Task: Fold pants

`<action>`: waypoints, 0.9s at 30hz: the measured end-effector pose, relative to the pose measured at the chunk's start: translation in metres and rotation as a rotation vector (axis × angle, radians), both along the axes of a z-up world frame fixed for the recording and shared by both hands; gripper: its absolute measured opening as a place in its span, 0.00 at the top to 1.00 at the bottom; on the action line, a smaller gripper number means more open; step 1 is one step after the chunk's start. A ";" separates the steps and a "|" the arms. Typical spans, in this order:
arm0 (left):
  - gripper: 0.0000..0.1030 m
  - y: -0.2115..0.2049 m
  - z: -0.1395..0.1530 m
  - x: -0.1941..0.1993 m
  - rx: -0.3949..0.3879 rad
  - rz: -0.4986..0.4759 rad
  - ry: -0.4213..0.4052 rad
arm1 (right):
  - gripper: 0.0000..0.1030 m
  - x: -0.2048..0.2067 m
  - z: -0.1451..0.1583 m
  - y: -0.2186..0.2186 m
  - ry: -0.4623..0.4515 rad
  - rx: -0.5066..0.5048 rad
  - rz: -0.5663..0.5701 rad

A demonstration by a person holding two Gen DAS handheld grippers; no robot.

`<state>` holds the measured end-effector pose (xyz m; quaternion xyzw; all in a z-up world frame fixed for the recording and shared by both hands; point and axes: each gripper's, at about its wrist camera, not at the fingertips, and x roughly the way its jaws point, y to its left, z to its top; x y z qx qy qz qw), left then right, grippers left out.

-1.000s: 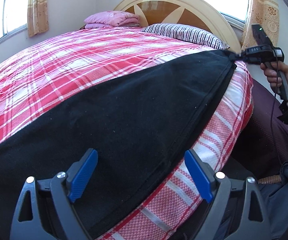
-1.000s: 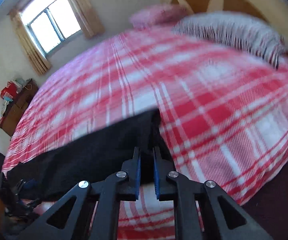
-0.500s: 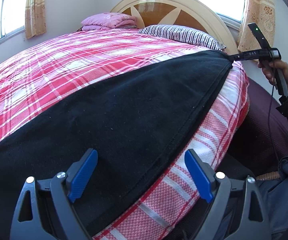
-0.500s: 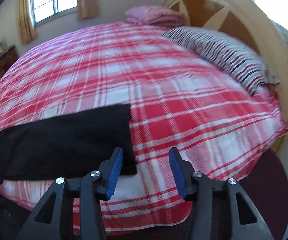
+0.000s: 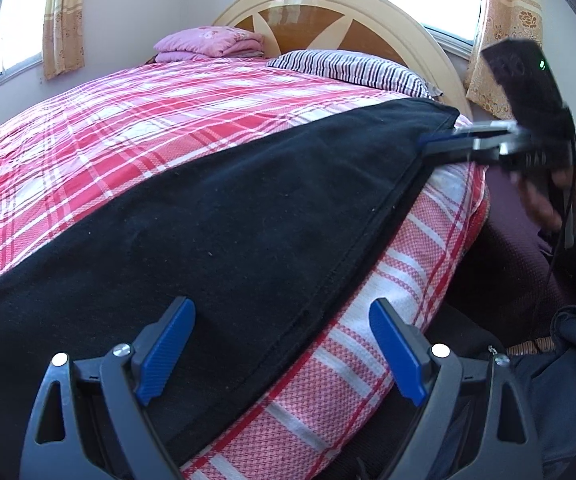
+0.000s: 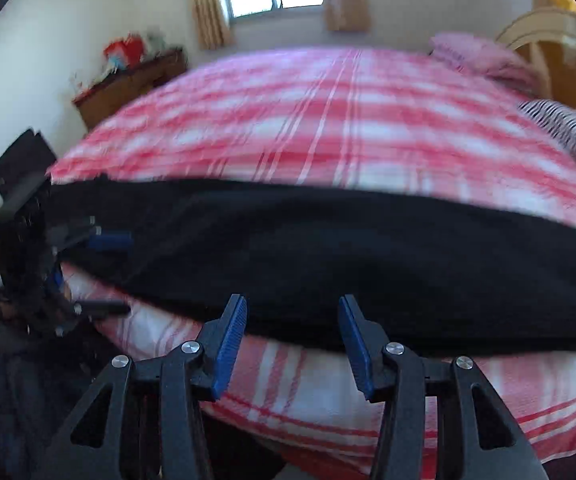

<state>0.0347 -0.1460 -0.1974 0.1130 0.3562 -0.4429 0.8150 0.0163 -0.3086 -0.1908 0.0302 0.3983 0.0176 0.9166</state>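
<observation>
Black pants lie stretched flat along the near edge of the bed, also seen in the right wrist view. My left gripper is open just above the pants' near end, holding nothing. My right gripper is open, hovering at the pants' long edge near its middle. In the left wrist view the right gripper shows beside the pants' far corner. In the right wrist view the left gripper shows at the pants' left end.
The bed has a red and white plaid sheet, a striped pillow, a folded pink blanket and a wooden headboard. A wooden cabinet stands by the far wall. A dark red seat is beside the bed.
My right gripper let go of the pants' corner, opened, and swung left to face the pants' long edge. My left gripper stayed open over the near end.
</observation>
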 end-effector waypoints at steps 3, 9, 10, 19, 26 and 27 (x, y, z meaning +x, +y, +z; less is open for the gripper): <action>0.11 0.003 0.001 0.001 -0.014 0.006 0.008 | 0.52 0.002 -0.005 0.008 0.077 -0.050 0.024; 0.11 0.016 0.012 0.004 -0.084 0.058 -0.014 | 0.52 -0.002 0.007 -0.003 0.020 0.002 -0.016; 0.11 0.016 0.012 0.005 -0.085 0.059 -0.012 | 0.52 -0.005 0.010 -0.001 -0.005 -0.008 -0.028; 0.11 0.009 0.001 0.009 -0.032 0.064 0.007 | 0.52 0.012 -0.004 0.043 -0.012 -0.272 0.044; 0.11 0.019 0.006 0.014 -0.032 0.119 0.005 | 0.91 0.007 -0.005 0.050 -0.024 -0.347 0.050; 0.11 0.022 0.007 0.016 -0.037 0.133 0.006 | 0.92 0.006 -0.005 0.049 -0.020 -0.348 0.056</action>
